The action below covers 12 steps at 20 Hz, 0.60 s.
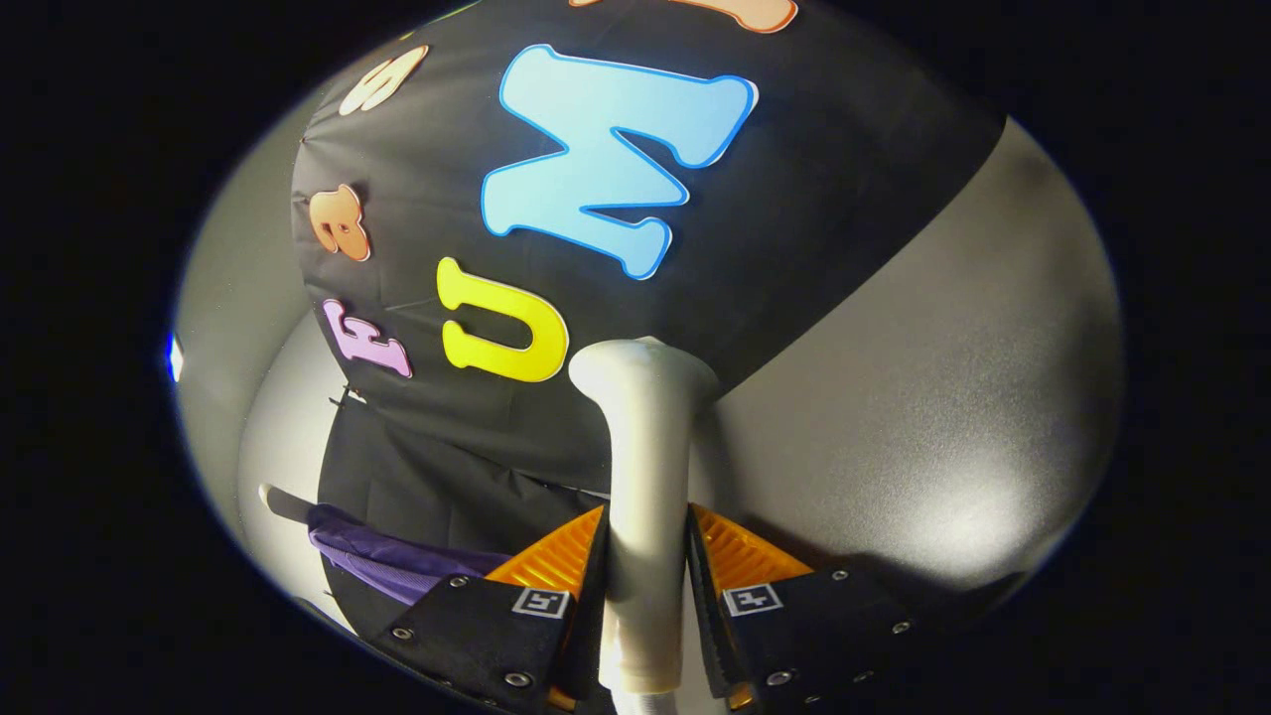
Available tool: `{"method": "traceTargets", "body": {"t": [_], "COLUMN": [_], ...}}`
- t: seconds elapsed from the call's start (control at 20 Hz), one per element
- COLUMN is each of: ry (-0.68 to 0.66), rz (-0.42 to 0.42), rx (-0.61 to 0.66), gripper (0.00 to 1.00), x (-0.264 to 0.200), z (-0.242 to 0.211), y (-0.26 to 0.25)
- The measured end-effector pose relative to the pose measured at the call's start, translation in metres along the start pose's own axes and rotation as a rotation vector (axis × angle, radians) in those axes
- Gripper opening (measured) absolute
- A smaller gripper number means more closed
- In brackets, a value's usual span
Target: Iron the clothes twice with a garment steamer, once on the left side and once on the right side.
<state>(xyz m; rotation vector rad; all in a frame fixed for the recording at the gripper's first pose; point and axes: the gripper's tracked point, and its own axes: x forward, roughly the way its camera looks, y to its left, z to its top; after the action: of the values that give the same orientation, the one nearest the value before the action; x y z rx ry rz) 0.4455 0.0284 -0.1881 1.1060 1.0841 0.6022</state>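
The gripper point(645, 556) is clamping the white plastic garment steamer handle point(645, 467), both fingers pressing; the purple hanging garment point(387, 556) is sitting off left, probably not yet steamed.

A recording booth, not a home: black cloth wall point(814, 199) hung over plain grey panels point(943, 417); purple garment point(397, 561) hanging below

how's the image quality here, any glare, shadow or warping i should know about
Gripper view: strong fisheye bending, so the booth wall bulges; a soft glare patch lies on the grey panel; the steamer handle, clamped between both fingers of the gripper, is sharp and evenly lit; the purple garment sits in dim shadow.
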Motion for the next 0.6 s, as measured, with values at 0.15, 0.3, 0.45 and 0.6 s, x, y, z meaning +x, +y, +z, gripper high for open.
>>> {"method": "traceTargets", "body": {"t": [0.15, 0.3, 0.45, 0.6], "ry": [-0.050, -0.163, -0.284, -0.357], "rz": [-0.049, -0.055, -0.053, -0.022], "rx": [-0.062, -0.143, -0.279, -0.344], "gripper": [0.35, 0.30, 0.29, 0.28], "x": [-0.002, -0.013, -0.048, -0.077], "z": [-0.001, 0.000, -0.014, -0.041], "y": [0.005, 0.024, 0.050, 0.080]}}
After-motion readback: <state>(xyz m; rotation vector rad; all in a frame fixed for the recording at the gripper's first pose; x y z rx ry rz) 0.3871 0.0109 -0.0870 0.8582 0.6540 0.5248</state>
